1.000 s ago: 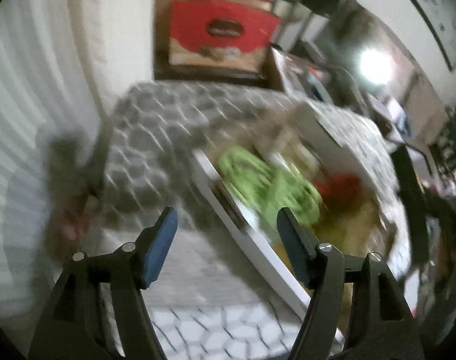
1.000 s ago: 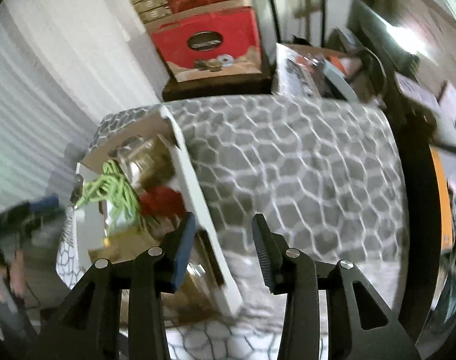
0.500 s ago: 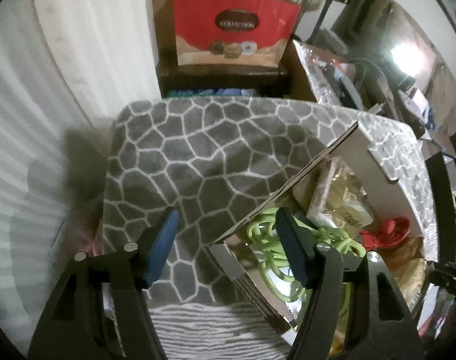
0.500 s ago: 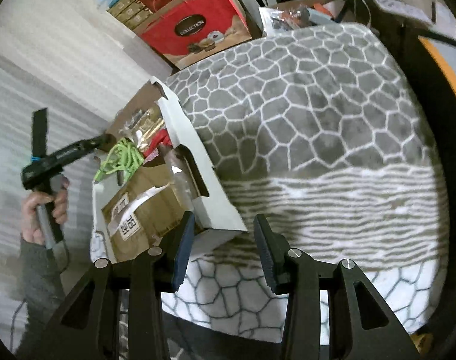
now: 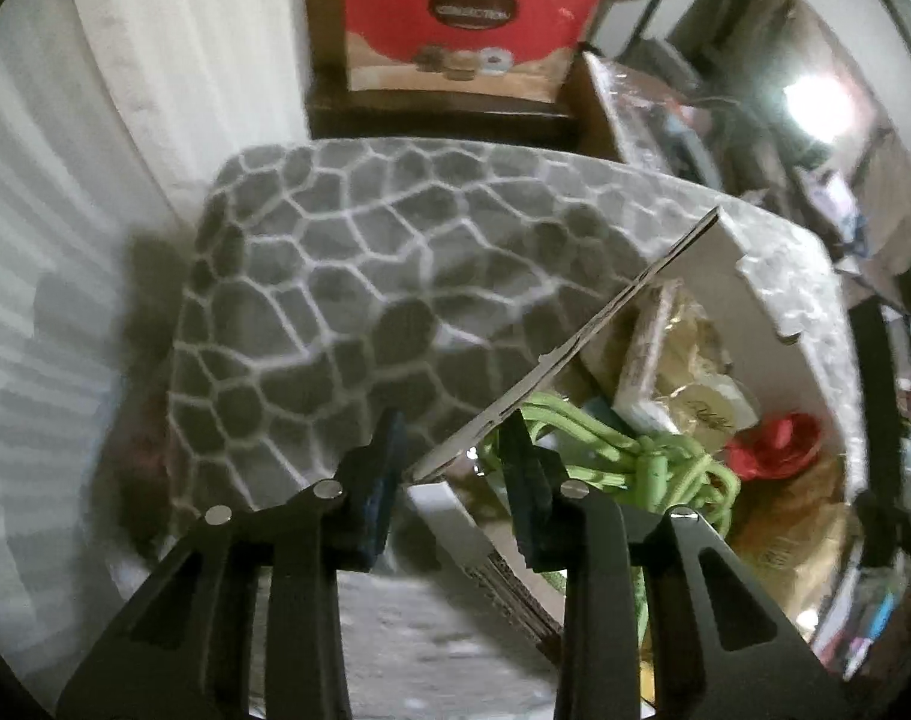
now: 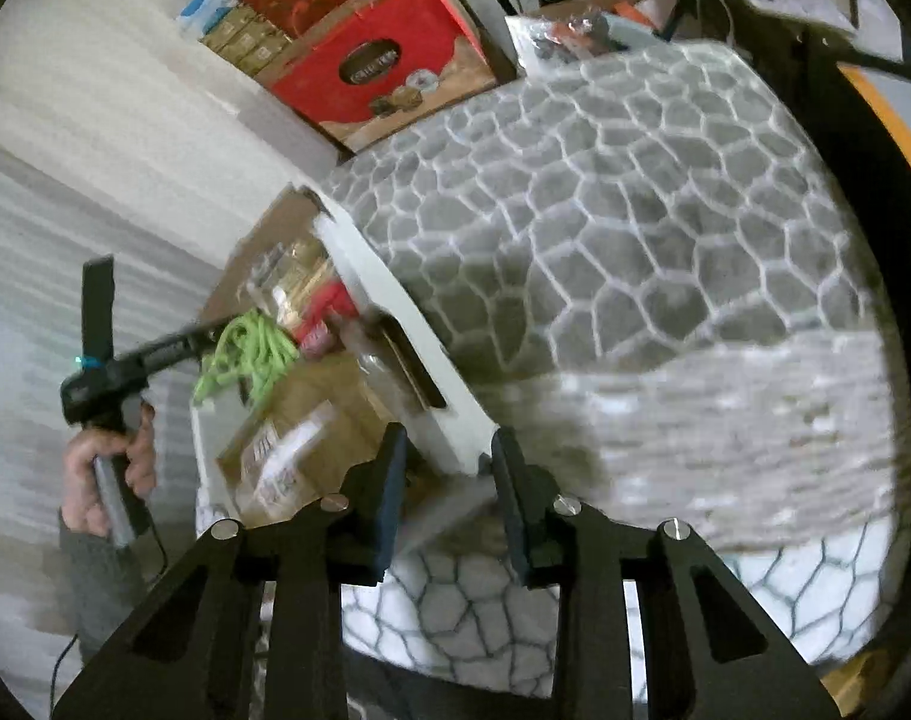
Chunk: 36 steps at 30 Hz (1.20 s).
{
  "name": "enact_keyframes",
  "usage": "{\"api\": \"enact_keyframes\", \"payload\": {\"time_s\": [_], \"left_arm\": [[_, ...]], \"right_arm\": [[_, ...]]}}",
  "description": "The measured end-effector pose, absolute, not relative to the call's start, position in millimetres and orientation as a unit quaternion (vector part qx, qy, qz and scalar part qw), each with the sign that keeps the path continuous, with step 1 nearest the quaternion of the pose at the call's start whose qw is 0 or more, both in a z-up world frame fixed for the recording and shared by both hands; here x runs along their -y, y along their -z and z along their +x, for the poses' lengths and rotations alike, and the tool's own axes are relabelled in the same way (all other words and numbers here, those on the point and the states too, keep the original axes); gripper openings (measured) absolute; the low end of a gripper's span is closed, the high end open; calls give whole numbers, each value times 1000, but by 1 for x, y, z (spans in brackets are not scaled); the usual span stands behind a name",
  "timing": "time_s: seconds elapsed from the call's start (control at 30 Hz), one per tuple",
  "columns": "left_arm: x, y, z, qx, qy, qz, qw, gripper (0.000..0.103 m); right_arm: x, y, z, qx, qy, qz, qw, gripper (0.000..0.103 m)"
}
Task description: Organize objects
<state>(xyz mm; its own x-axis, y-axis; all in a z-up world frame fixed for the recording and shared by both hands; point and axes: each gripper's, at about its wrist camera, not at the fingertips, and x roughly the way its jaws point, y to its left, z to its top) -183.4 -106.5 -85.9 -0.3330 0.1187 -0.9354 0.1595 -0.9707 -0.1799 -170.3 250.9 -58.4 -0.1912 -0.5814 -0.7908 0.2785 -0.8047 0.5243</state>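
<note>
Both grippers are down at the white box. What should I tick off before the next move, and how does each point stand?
1. Left gripper astride the box flap: ok; its jaws have just been closing.
2. Left pads pressing the flap: not ok; gaps show on both sides.
3. Right gripper astride the box corner: ok; its jaws have just been closing.
4. Right pads pressing the corner: cannot tell; blurred.
5. Green cord free of the left fingers: cannot tell; it lies just behind one.
6. Box resting on the blanket: ok.
</note>
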Motion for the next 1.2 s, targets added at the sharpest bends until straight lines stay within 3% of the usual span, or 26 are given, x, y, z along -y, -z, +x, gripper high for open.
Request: {"api": "enact_keyframes", "payload": {"time_s": [0.07, 0.23, 0.33, 0.4, 0.47, 0.7, 0.77, 0.9, 1.2], "left_arm": [[96, 80, -172, -127, 807, 576, -11, 27], [79, 77, -155, -57, 820, 569, 14, 28], [74, 74, -156, -22, 826, 563, 35, 38], [71, 69, -160, 1, 832, 553, 45, 52], [69, 67, -165, 6, 836, 547, 42, 58], [70, 74, -180, -8, 834, 551, 23, 62], [70, 79, -182, -13, 831, 556, 21, 57], [68, 86, -183, -35, 822, 569, -1, 32], [65, 84, -180, -46, 822, 568, -5, 27]], "right_arm": [[-246, 54, -181, 171, 741, 569, 314, 1], [-226, 39, -188, 133, 754, 561, 315, 7], [-231, 31, -179, 112, 768, 553, 303, 8], [-238, 25, -169, 100, 776, 547, 298, 18], [-249, 22, -156, 87, 787, 539, 286, 35], [-276, 43, -115, 99, 769, 563, 286, 36], [-279, 55, -104, 109, 755, 578, 289, 36], [-276, 72, -94, 146, 729, 594, 308, 36], [-254, 82, -95, 160, 716, 602, 315, 34]]}}
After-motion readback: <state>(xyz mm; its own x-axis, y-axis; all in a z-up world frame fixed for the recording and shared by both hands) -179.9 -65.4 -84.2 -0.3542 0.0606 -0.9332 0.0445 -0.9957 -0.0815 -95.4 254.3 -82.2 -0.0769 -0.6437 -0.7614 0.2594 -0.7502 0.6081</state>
